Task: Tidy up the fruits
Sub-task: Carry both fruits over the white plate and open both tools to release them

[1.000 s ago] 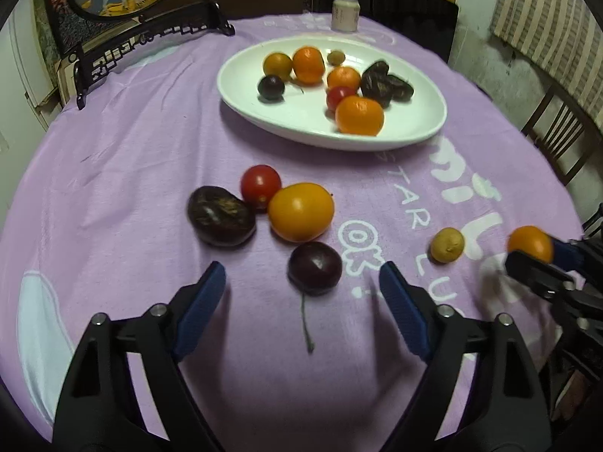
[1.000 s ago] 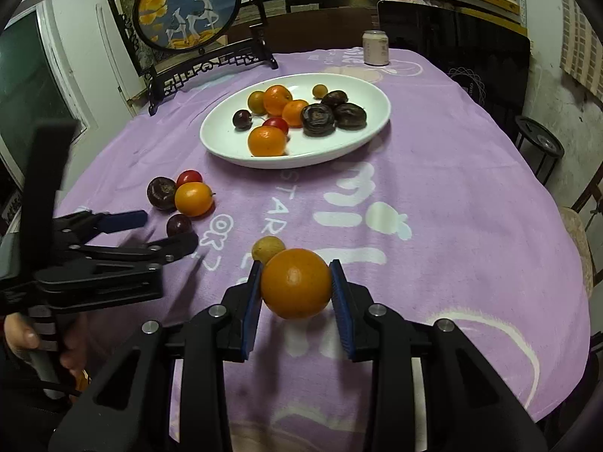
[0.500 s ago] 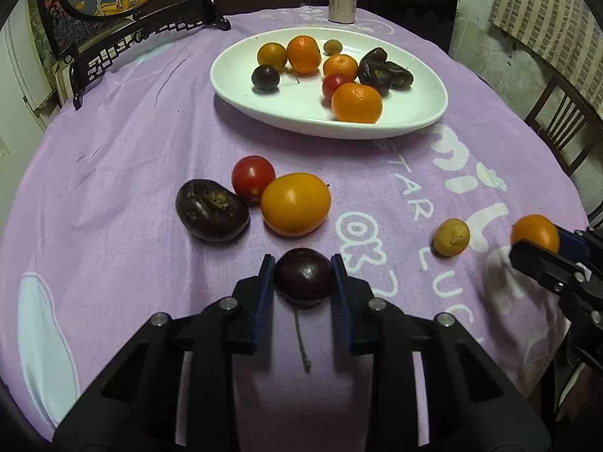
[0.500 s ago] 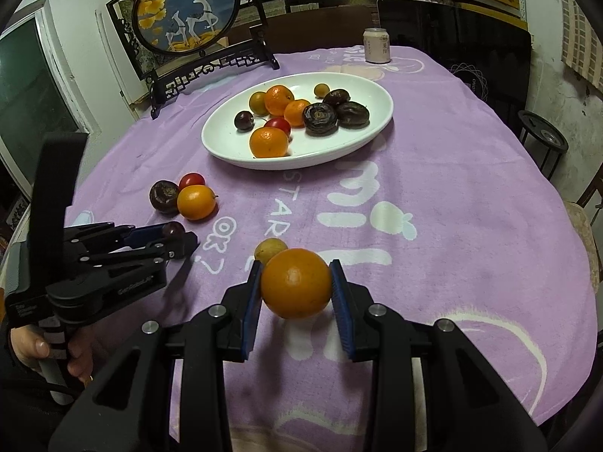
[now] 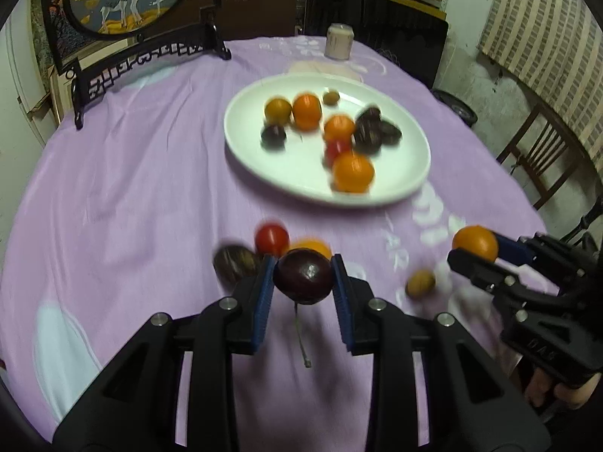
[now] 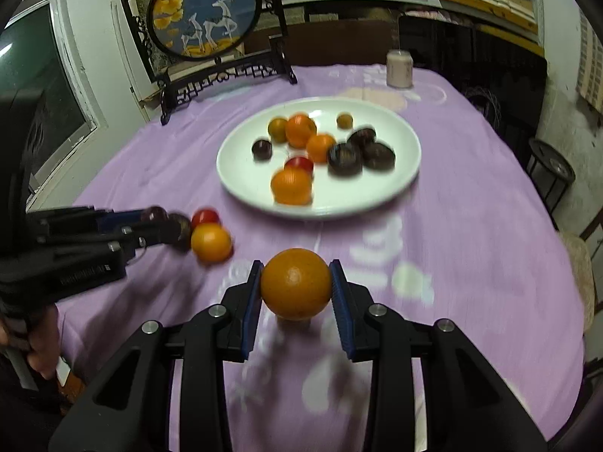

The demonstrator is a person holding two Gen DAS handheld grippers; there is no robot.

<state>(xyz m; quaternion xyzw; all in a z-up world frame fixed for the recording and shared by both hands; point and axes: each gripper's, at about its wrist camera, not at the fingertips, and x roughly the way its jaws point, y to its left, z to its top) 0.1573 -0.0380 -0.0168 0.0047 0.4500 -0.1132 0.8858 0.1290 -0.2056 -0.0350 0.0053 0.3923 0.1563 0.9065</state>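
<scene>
A purple cloth [image 5: 124, 188] covers the round table, with white lettering printed across its near half. At the back edge stands a dark carved stand holding a round deer picture [image 6: 203, 15], and a small pale can [image 6: 399, 68] sits off to the right of it.

The white plate [image 6: 395, 188] lies in the middle of the cloth. On it are several oranges, a red tomato, some dark plums and a small yellowish fruit, all close together toward the plate's centre and back.

The right gripper [image 6: 296, 286] is clamped on an orange [image 6: 296, 284], both blue pads pressed to its sides, above the cloth on the near side of the plate. The left gripper [image 5: 303, 280] is closed round a dark plum [image 5: 303, 275], held off the cloth with its stem hanging below.

Just behind the plum, on the cloth, sit a red tomato [image 5: 271, 238], a loose orange [image 6: 211, 242] and a wrinkled dark fruit [image 5: 233, 263], bunched together. A small tan fruit [image 5: 420, 283] lies alone between the two grippers, blurred.
</scene>
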